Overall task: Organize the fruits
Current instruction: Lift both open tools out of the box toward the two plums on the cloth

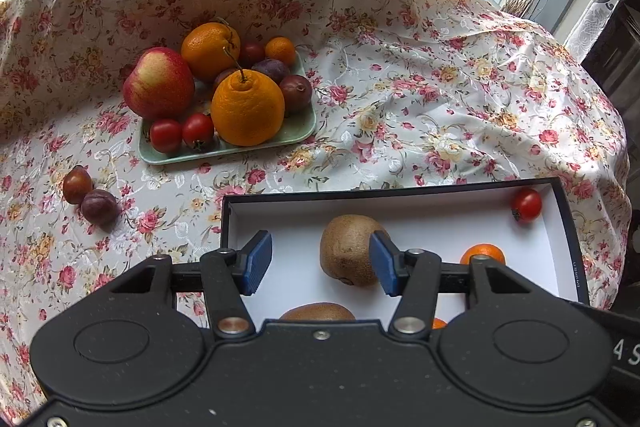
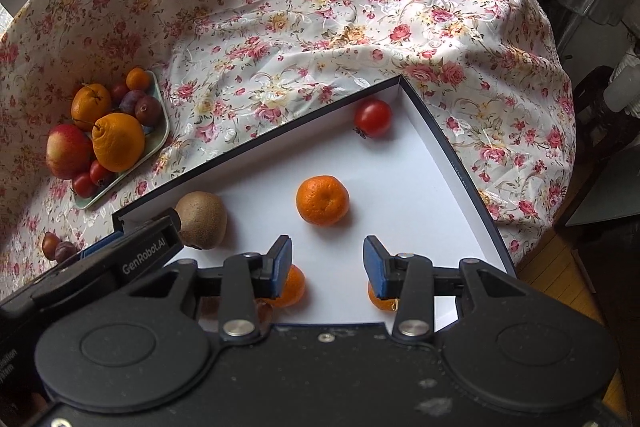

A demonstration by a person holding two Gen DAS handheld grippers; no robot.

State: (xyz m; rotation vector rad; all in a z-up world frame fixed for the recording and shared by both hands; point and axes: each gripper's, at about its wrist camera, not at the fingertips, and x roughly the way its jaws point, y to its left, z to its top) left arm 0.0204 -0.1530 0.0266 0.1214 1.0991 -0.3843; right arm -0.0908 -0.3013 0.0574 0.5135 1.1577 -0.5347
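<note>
Overhead, my left tool (image 1: pixel 320 259) hung above the white box (image 1: pixel 420 223) with its jaws parted and nothing gripped; a kiwi (image 1: pixel 350 251) lay just behind its right pad, though I could not tell whether they touched. A second kiwi (image 1: pixel 318 311) showed partly under the tool body. My right tool (image 2: pixel 326 267) also stood over the box, its jaws empty with bare white floor between them. Two mandarins lay partly hidden behind its pads, one (image 2: pixel 294 287) at the left and one (image 2: pixel 380 301) at the right. Another mandarin (image 2: pixel 322 200) sat in the middle of the box, well clear, and a cherry tomato (image 2: pixel 372 117) rested near the far corner. The left tool's body (image 2: pixel 120 259) crossed the near left of the right wrist view, beside the kiwi.

Off on the floral-clothed worktop (image 1: pixel 400 87), a green tray (image 1: pixel 298 131) carried an apple (image 1: pixel 158 83), two oranges, plums, a small mandarin and cherry tomatoes. Two small dark fruits (image 1: pixel 90 197) lay loose on the cloth, touching each other, apart from the tray.
</note>
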